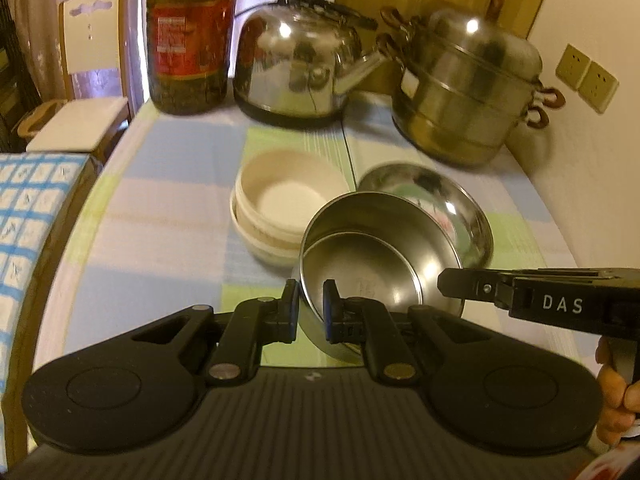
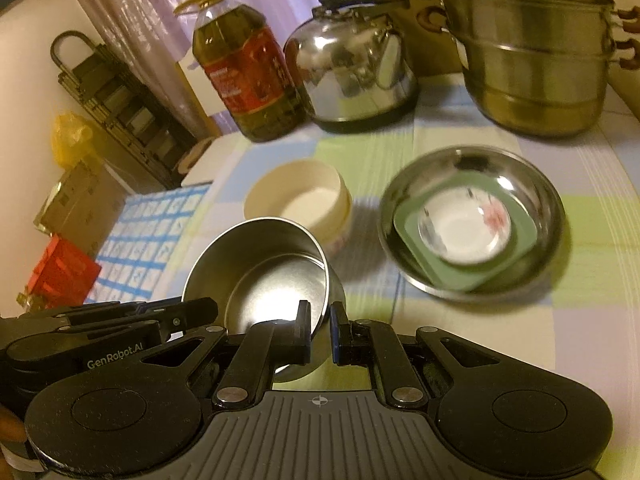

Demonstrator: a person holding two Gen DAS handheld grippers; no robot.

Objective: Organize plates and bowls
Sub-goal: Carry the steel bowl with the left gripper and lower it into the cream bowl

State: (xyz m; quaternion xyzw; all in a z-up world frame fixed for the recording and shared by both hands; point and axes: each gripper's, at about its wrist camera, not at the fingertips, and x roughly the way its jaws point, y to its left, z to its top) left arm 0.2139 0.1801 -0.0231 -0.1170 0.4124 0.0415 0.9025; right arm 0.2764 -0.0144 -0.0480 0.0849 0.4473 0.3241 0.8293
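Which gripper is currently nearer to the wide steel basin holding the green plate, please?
Right. The right gripper, shut on the small steel bowl at its rim, has the wide steel basin ahead to its right. The left gripper grips the opposite rim, farther away.

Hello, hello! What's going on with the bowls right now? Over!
Left gripper and right gripper both clamped on small steel bowl's rim. Bowl tilted above table. White bowls just ahead.

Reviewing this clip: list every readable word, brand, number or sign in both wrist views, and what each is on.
"DAS": on the right gripper body, left wrist view.
"GenRobot.AI": on the left gripper body, right wrist view.
Red label on the oil bottle: print too blurred to read.
Stamped mark inside the small steel bowl: too faint to read.
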